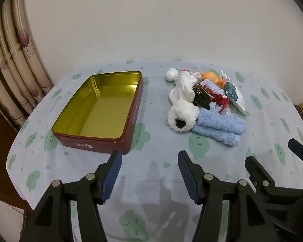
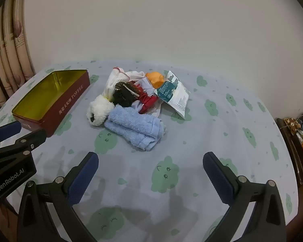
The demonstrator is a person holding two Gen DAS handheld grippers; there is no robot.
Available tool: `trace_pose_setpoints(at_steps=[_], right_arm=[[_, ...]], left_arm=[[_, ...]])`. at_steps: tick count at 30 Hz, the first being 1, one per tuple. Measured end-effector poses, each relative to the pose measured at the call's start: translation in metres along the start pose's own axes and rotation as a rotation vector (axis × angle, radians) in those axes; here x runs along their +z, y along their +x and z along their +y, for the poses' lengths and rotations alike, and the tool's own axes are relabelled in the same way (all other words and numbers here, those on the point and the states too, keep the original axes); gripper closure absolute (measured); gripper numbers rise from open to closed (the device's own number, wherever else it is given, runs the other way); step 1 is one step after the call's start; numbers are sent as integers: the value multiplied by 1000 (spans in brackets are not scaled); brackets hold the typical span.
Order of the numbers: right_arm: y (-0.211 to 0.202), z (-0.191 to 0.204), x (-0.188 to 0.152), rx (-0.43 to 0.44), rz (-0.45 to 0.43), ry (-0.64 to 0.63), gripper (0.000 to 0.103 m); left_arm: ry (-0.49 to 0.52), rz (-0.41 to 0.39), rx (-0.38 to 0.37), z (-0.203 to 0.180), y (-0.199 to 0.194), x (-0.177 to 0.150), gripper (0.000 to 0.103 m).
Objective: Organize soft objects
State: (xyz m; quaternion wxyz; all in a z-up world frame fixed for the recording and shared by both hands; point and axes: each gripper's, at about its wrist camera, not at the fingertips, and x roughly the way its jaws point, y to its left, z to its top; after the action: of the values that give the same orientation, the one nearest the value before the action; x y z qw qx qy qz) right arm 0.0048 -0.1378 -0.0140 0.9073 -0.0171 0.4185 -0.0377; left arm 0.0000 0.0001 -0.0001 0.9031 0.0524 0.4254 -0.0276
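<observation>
Both my grippers tilt down toward the worktop, nothing between either set of jaws. Left gripper jaws are spread and released over bare cloth; right gripper jaws are spread wider, also released. The pile of soft objects sits at 12 o'clock from the right gripper, at about 1 o'clock from the left one, well apart from both. Blue rolled towel is the nearest piece, touching the white fluffy item; black mesh piece, red-and-white cloth, orange toy and a printed packet lie behind. The open red tin with gold lining lies at 11 o'clock in the left view, apart from the pile. Left view alone shows a small white ball at the pile's far edge and "BAMI" on the tin's end; right view alone shows "TOFFEE" on its long side, with the tin's near corner hidden behind the left gripper. What the mesh piece and the cloth are, I can't tell. Curtain at 9 o'clock, cut off.
</observation>
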Motion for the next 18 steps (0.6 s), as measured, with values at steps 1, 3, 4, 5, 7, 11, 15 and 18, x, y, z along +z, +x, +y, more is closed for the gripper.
trace_pose_setpoints(at_steps=[1, 3, 4, 5, 7, 11, 15, 18], right_arm=[[0, 0, 0, 4, -4, 1, 1], [0, 0, 0, 3, -10, 1, 1], [-1, 0, 0, 1, -11, -1, 1], [-1, 0, -1, 0, -13, -3, 1], [-2, 0, -1, -2, -15, -8, 1], [-1, -2, -1, 4, -7, 2, 1], [0, -1, -1, 4, -8, 0, 1], [0, -2, -1, 4, -7, 2, 1]], left_arm=[[-1, 3, 1, 0, 0, 0, 44], [0, 0, -3, 0, 0, 0, 44], [0, -4, -2, 0, -1, 0, 44], [-1, -9, 3, 0, -2, 0, 44], [-4, -18, 3, 1, -3, 0, 44], [-10, -19, 5, -4, -3, -4, 44], [-9, -17, 6, -4, -2, -4, 44], [-13, -12, 2, -2, -2, -2, 44]])
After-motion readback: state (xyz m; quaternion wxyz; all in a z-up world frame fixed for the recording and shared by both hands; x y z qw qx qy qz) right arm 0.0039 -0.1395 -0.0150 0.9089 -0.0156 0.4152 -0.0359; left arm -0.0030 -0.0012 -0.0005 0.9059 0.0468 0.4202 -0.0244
